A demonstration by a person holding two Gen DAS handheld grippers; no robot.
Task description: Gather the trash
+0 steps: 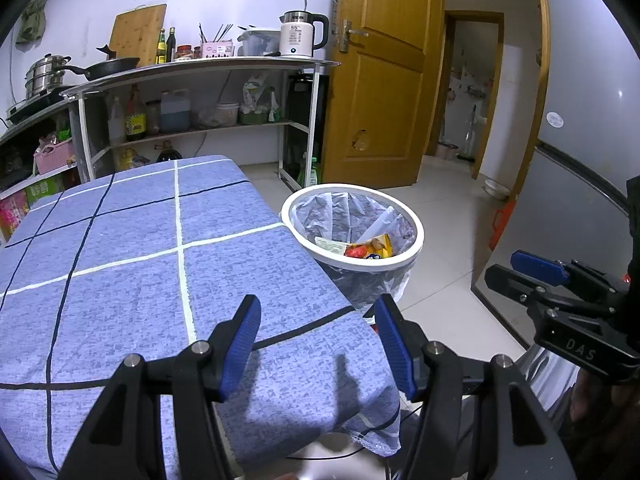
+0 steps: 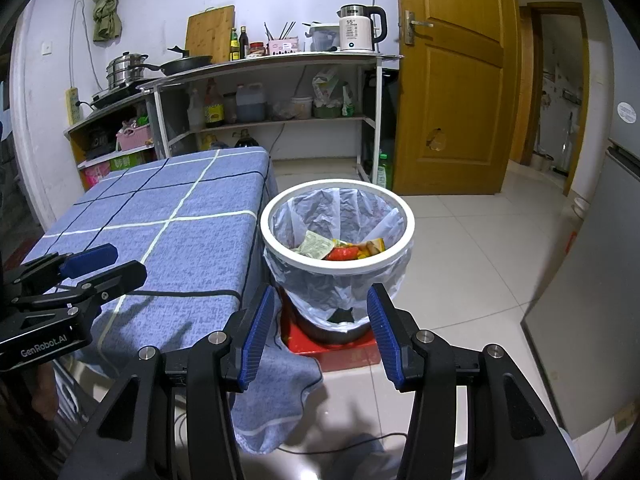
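Observation:
A white-rimmed bin (image 1: 372, 267) with a clear plastic liner stands on the floor against the table's right side. Inside it lie crumpled wrappers (image 1: 368, 249), red, yellow and pale. My left gripper (image 1: 316, 308) hovers over the near right corner of the blue checked tablecloth (image 1: 120, 240), open, with nothing between its blue pads. My right gripper (image 2: 322, 296) hangs in front of the bin (image 2: 336, 267), also open and holding nothing; the wrappers (image 2: 340, 251) show beyond it. Each gripper appears in the other's view: the right one (image 1: 536, 268), the left one (image 2: 100, 264).
A shelf unit (image 2: 280, 58) with a kettle, pans and bottles lines the back wall. A wooden door (image 2: 452, 80) stands beside it, a grey fridge (image 2: 600, 280) at right. The bin rests on a red base (image 2: 332, 346). A black cable (image 2: 180, 293) crosses the table's near edge.

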